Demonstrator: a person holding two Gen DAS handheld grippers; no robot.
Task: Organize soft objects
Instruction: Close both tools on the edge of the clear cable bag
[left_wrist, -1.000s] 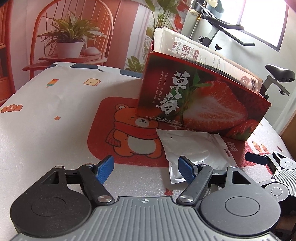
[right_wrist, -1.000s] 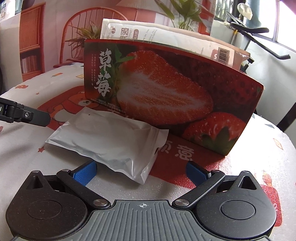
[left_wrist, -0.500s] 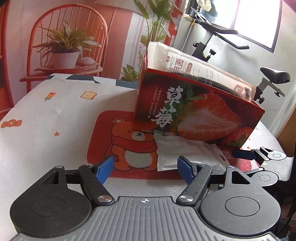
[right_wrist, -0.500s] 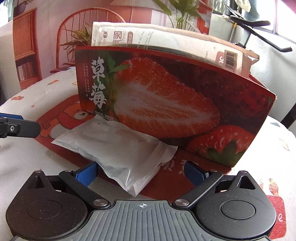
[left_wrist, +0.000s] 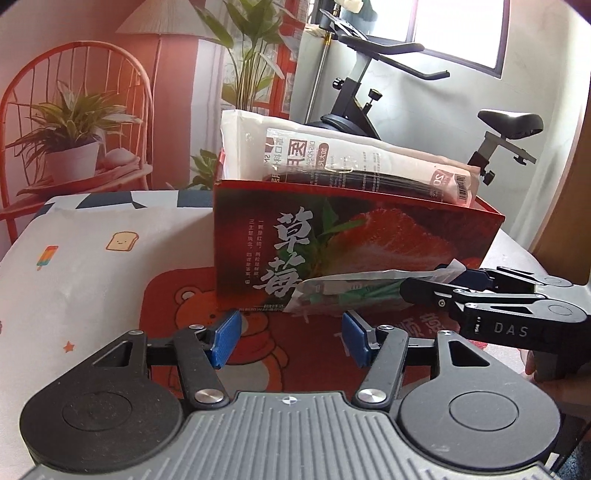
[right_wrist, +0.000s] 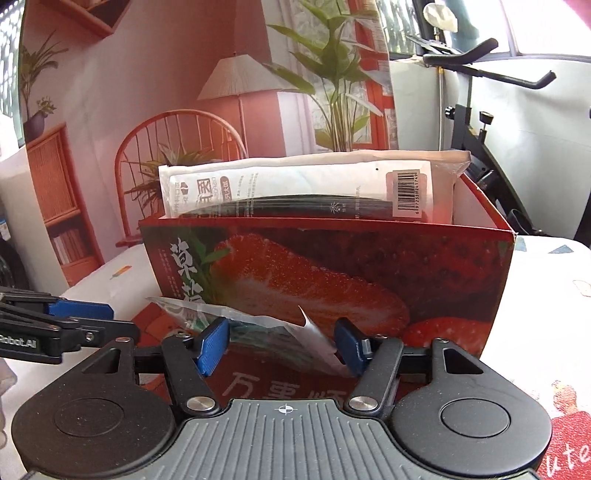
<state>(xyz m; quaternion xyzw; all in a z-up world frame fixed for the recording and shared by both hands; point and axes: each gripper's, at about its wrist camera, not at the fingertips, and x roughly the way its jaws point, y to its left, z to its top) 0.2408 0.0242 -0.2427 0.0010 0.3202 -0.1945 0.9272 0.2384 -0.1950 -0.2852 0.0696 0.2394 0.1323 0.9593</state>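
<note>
Potted plant (left_wrist: 72, 147) on orange chair, exercise bike (left_wrist: 373, 92), bear mat (left_wrist: 184, 295), lamp (right_wrist: 240, 79)

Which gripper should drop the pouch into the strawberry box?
Right. The right gripper already has the pouch between its fingers, lifted in front of the box. The left gripper is open and holds nothing.

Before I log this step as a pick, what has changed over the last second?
The flat silver foil pouch, which lay on the red bear mat, is now lifted off it, with the right gripper closed in on its end; it hangs before the red strawberry-print box. The left gripper stayed open and empty. The box and the white plastic packet standing in it did not move.
</note>
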